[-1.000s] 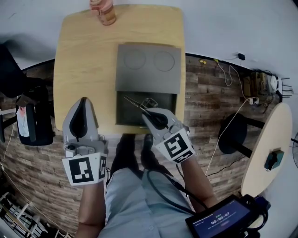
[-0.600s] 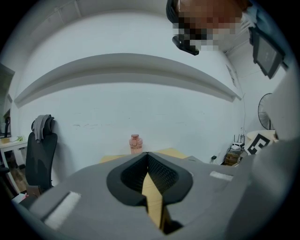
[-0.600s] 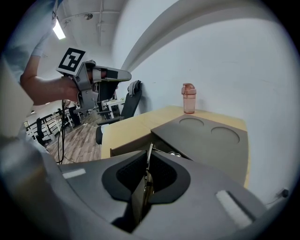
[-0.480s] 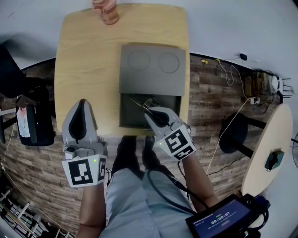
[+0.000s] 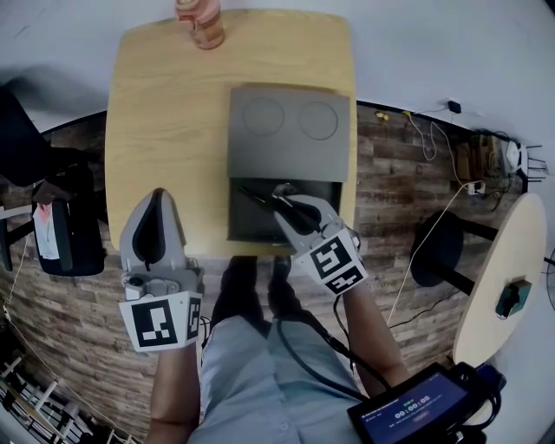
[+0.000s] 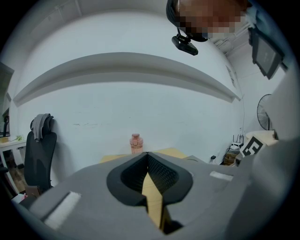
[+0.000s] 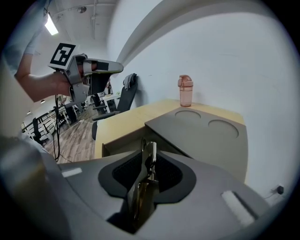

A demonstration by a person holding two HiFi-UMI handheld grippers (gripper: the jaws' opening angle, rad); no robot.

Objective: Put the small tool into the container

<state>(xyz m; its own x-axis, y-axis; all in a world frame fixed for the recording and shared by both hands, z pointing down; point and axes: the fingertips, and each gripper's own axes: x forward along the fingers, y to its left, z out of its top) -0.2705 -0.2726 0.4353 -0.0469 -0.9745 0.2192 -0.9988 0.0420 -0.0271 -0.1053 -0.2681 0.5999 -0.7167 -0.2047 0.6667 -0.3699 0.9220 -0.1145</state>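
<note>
The small tool (image 5: 257,197), thin metal pliers, stands between the jaws of my right gripper (image 5: 279,201) over the dark open box of the grey container (image 5: 235,227). In the right gripper view the tool (image 7: 149,159) sticks up out of the right gripper (image 7: 146,165); the jaws are opening with the tool still between them. The container's lid (image 5: 290,130), with two round dents, lies flat behind the box. My left gripper (image 5: 158,198) hangs shut and empty at the table's near left edge, and the left gripper (image 6: 147,155) shows its tips touching.
A pink bottle (image 5: 199,22) stands at the far edge of the wooden table (image 5: 165,113). A black office chair (image 5: 65,225) is on the left, a round side table (image 5: 503,277) on the right, and a dark screen (image 5: 416,412) hangs by my right hip.
My right gripper has moved a little farther forward over the open box with the tool. The left gripper has stayed in place.
</note>
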